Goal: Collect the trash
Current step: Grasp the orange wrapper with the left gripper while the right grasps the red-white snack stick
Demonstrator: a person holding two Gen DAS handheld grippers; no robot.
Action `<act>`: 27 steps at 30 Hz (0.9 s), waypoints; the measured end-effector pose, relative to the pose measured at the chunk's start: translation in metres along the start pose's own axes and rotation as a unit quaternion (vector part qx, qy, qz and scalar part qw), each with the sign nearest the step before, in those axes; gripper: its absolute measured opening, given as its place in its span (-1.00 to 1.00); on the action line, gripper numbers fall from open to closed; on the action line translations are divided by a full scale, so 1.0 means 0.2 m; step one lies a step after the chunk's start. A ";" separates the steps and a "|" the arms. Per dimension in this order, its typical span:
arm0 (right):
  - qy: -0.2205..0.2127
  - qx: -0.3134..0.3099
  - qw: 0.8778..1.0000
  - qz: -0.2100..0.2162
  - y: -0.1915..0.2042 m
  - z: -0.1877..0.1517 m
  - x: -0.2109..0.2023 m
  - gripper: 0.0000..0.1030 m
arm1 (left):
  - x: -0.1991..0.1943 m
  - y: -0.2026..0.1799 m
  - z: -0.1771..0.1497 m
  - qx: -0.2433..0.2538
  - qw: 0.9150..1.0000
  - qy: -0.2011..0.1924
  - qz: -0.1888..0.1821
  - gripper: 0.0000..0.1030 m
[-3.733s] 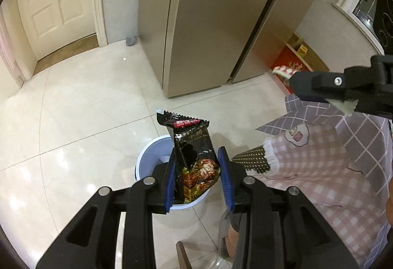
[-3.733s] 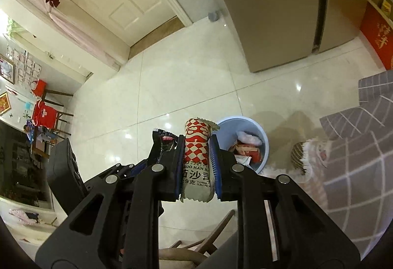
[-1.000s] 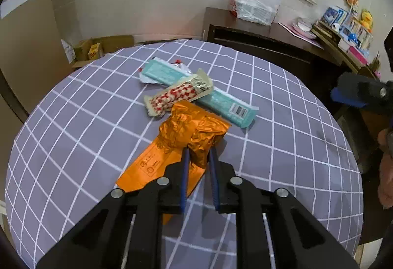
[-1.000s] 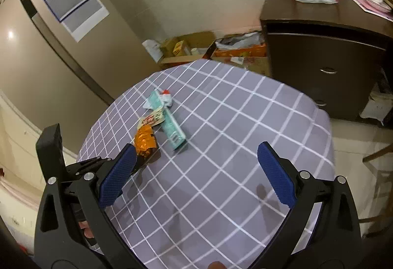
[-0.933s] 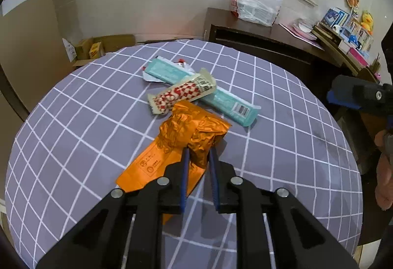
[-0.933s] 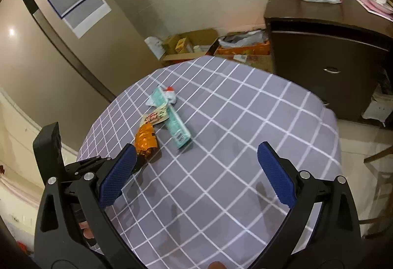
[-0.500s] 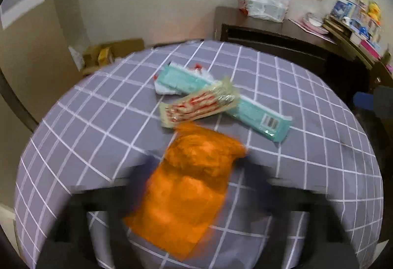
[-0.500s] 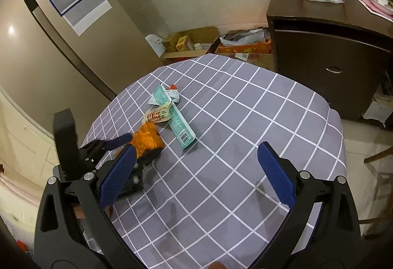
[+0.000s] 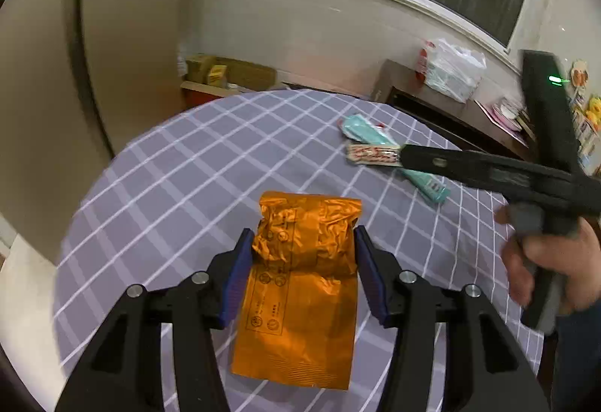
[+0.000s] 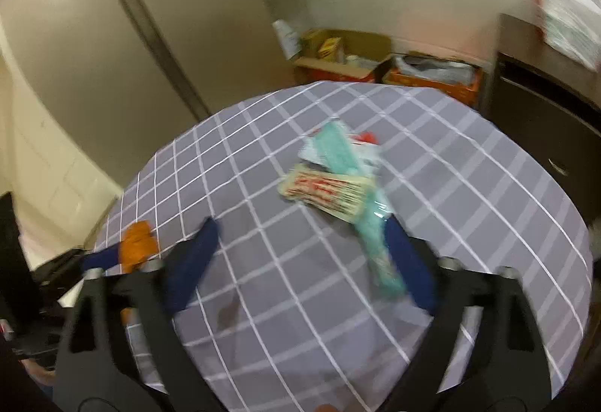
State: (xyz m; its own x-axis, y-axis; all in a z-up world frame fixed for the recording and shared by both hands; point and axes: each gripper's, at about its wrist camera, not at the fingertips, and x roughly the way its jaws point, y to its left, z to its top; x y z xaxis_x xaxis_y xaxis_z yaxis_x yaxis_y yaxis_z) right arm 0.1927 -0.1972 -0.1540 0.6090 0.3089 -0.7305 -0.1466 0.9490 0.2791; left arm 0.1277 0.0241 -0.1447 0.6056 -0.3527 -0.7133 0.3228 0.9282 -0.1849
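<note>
Pointing steeply down, left gripper (image 9: 302, 263) jaws grasp the orange packet (image 9: 300, 284); right gripper (image 10: 300, 258) jaws closing, unclamped.

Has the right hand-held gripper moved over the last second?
Yes. The right hand-held gripper has closed in on the teal wrapper, which earlier lay far up the checked tablecloth; its jaws are closing, with nothing gripped yet.

The left gripper (image 9: 300, 254) points downward, its blue pads at either side of an orange packet. The right gripper (image 10: 300, 258), gripped by the person's hand (image 9: 544, 261), angles downward with jaws closing and nothing pinched between them.
</note>
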 end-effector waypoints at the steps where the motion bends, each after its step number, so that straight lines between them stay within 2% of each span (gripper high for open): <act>1: 0.002 -0.012 1.000 0.000 0.02 0.02 0.03 0.36 | -0.03 0.03 -0.01 -0.002 1.000 -0.004 0.006 0.02; 4: 0.007 -0.062 0.998 -0.013 0.09 0.06 0.10 0.28 | -0.10 0.10 -0.03 -0.010 1.000 -0.011 0.018 0.02; 6: 0.027 -0.086 0.996 -0.021 0.10 0.07 0.18 0.15 | -0.12 0.14 -0.03 -0.020 0.999 -0.014 0.024 0.02; 7: 0.035 -0.095 0.995 -0.026 0.10 0.08 0.21 0.01 | -0.13 0.16 -0.04 -0.024 0.999 -0.014 0.024 0.02; 10: 0.035 -0.135 0.989 -0.053 0.11 0.06 0.25 -0.19 | -0.15 0.20 -0.05 -0.034 0.999 -0.022 0.025 0.02; 11: 0.037 -0.144 0.987 -0.061 0.12 0.06 0.25 -0.33 | -0.15 0.21 -0.06 -0.037 0.999 -0.022 0.024 0.02; 13: 0.050 -0.164 0.983 -0.069 0.14 0.03 0.25 -0.42 | -0.15 0.22 -0.06 -0.043 0.999 -0.024 0.022 0.02; 18: 0.051 -0.169 0.982 -0.064 0.16 -0.05 0.21 -0.42 | -0.16 0.21 -0.07 -0.047 0.998 -0.025 0.016 0.02; 24: 0.042 -0.191 0.975 -0.102 0.17 -0.04 0.26 -0.42 | -0.20 0.19 -0.07 -0.045 0.998 -0.036 0.015 0.02; 27: 0.030 -0.182 0.978 -0.101 0.16 -0.05 0.27 -0.43 | -0.22 0.19 -0.07 -0.045 0.998 -0.040 0.016 0.02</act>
State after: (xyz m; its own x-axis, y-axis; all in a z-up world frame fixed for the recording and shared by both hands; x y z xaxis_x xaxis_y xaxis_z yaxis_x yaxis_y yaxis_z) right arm 0.2130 -0.1500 -0.1896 0.6093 0.1058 -0.7859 -0.3023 0.9472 -0.1069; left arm 0.1021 0.0771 -0.1298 0.6713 -0.3282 -0.6646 0.2379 0.9446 -0.2261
